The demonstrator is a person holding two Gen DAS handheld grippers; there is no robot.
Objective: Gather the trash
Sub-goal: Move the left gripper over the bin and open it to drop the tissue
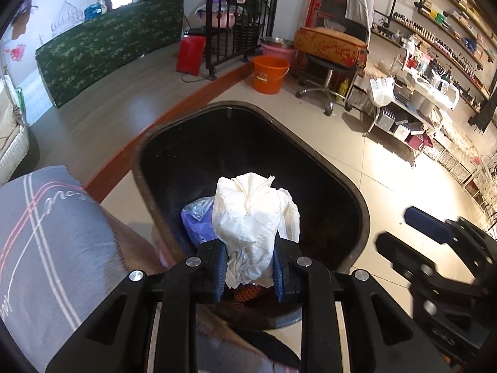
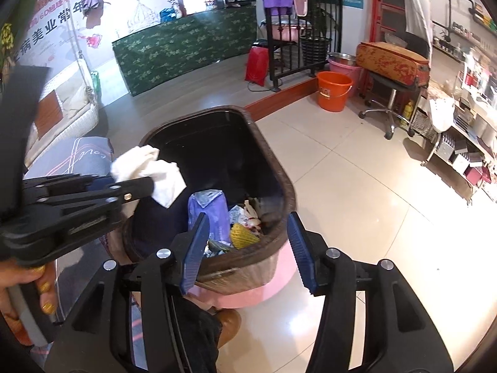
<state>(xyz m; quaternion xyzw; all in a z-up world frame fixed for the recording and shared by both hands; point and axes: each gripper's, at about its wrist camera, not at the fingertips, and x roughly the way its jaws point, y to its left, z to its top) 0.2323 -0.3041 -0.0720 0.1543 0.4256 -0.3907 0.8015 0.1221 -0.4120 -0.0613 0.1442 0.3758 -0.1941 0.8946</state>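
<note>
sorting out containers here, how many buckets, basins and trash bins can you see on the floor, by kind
Orange bucket: 1
Pink basin: 1
Trash bin: 1
Total: 3

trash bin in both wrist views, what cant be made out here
- Trash bin floor, left wrist view: hidden by the crumpled white paper in the left gripper.
- Bin's left inner side, right wrist view: dark, partly behind the left gripper and paper.
- Small scraps beside the yellow foam net: too small to identify.
- Right gripper, left wrist view: blurred, cut by the edge.
</note>
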